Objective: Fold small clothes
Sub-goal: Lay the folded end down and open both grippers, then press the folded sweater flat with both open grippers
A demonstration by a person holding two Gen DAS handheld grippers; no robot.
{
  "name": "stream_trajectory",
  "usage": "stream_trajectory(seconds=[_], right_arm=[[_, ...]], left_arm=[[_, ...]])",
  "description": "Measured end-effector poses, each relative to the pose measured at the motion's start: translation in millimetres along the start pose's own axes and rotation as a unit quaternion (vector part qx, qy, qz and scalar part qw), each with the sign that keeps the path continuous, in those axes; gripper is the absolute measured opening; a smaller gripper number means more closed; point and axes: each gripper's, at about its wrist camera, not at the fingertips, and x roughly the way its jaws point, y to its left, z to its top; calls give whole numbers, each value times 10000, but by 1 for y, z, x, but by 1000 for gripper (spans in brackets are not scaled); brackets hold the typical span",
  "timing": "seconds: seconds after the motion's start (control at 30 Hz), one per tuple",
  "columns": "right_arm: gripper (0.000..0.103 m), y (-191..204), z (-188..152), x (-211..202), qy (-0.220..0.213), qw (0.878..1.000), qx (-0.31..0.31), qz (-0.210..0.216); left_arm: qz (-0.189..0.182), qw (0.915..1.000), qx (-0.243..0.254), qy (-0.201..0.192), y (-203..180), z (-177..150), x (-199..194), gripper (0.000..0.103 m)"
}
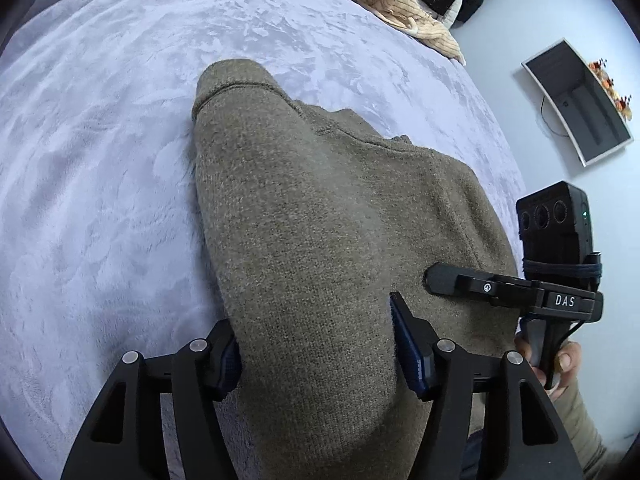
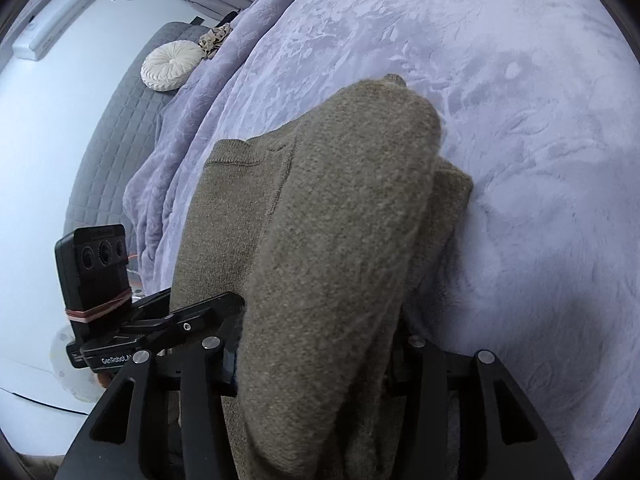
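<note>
On the lilac plush blanket (image 1: pixel 100 160) lies our olive-brown knitted sweater (image 1: pixel 320 208), already doubled over at least once, with a ribbed hem or cuff (image 1: pixel 232 88) at its far end. We judge that we are midway through a fold: both near ends of the garment are lifted off the bed and drape toward the cameras, while the far part rests flat.

Our left gripper (image 1: pixel 316 344) stands with its jaws spread, the thick knit filling the gap between them; one blue pad (image 1: pixel 404 340) presses the cloth's side, so we appear to hold a bulky bunch. Our right gripper (image 2: pixel 316 356) is mostly buried under the raised flap; whether it pinches the cloth we cannot tell. From the left wrist view, the right tool's finger lies just over the sweater's near right part, with our right hand (image 1: pixel 560 364) on its handle.

Next, we judge, both near ends should be carried forward together and laid over the far portion, edges matched, before letting go. Soft knit sags, so uneven travel could skew the fold.

Farther out, a cream ribbed garment (image 1: pixel 404 4) waits at the bed's far edge, a round white cushion (image 2: pixel 172 65) sits on a grey quilted pad (image 2: pixel 120 128), and an open box (image 1: pixel 580 104) rests on the floor.
</note>
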Motion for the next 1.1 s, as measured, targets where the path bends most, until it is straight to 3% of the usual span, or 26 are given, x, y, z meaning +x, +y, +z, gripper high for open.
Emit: stream_trajectory(seconds=[0.1,0.2,0.27,0.37,0.5,0.57,0.73,0.8,0.9,1.1], right_arm=[[56,-2,2,-6,-87,9997,207,29],[59,20,1,-33,-483,9962,-78,-719],[59,50,-1,-54,-913,9823,-650,-1500],[59,98,-4,-64,-1193,9542,-1733,-2129],[59,124,-3,-38,-777,9453,-2552,-1879],[59,111,6,-20,-460,9464,-2529,-1957],[59,56,15,6,-132,9511,-2277,-2080],[59,52,18,4,-158,9540,-2245,-1979],[59,63,14,-2,-178,9468,-2379,-2159],[59,106,-40,-45,-480,9263,-3050,-2159]], left_arm=[[37,9995,-280,-128,4,1,-19,65],[547,9968,-173,-553,-7,5,-54,65],[1084,9908,131,-804,-23,11,-69,65],[979,9897,562,-876,-46,23,-70,65],[939,9905,834,-566,-58,41,-36,65],[777,9936,765,-310,-50,49,-14,65],[1061,9916,737,70,-30,48,27,65],[1114,9904,818,42,-35,46,23,65],[1291,9867,981,-133,-48,37,2,65],[1377,9761,1667,-230,-80,-18,-34,65]])
